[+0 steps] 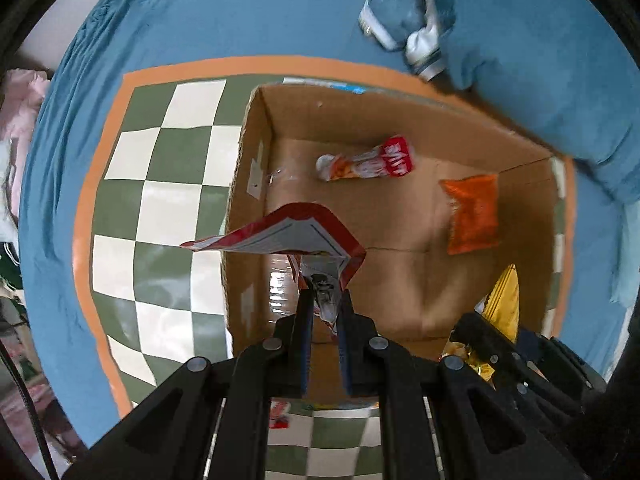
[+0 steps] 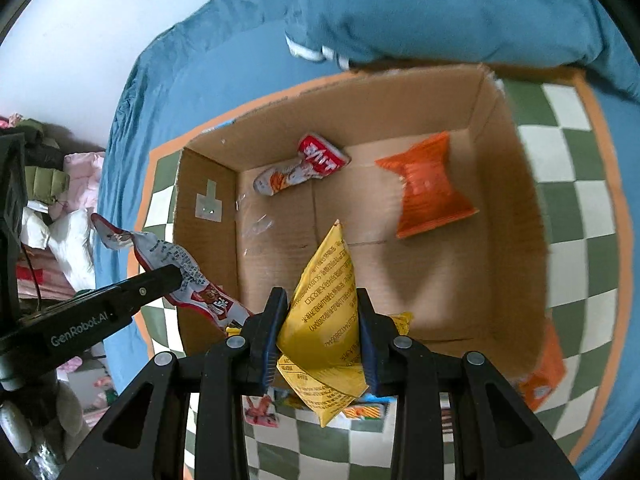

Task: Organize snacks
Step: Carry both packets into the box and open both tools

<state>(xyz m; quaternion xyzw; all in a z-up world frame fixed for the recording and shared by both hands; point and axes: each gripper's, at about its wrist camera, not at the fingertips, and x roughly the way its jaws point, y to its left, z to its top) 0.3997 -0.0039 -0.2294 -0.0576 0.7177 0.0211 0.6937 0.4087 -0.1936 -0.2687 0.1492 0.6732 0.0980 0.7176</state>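
Observation:
An open cardboard box [image 1: 256,152] [image 2: 204,240] stands on a green-and-white checkered mat. Inside lie a red-and-white snack packet [image 1: 366,164] [image 2: 304,164] and an orange snack bag [image 1: 474,216] [image 2: 430,186]. My left gripper [image 1: 325,300] is shut on a red-and-white snack packet [image 1: 288,232], held over the box's left wall; it also shows in the right wrist view [image 2: 192,280]. My right gripper [image 2: 322,308] is shut on a yellow snack bag [image 2: 324,304], held above the box's near side; the bag shows in the left wrist view [image 1: 502,304].
The checkered mat [image 1: 160,200] [image 2: 580,200] with an orange border lies on a blue bedsheet [image 1: 200,12]. A blue blanket [image 1: 540,60] [image 2: 440,8] is bunched behind the box. More snack packets [image 2: 540,376] lie on the mat near the box. Clothes [image 2: 76,184] are piled left.

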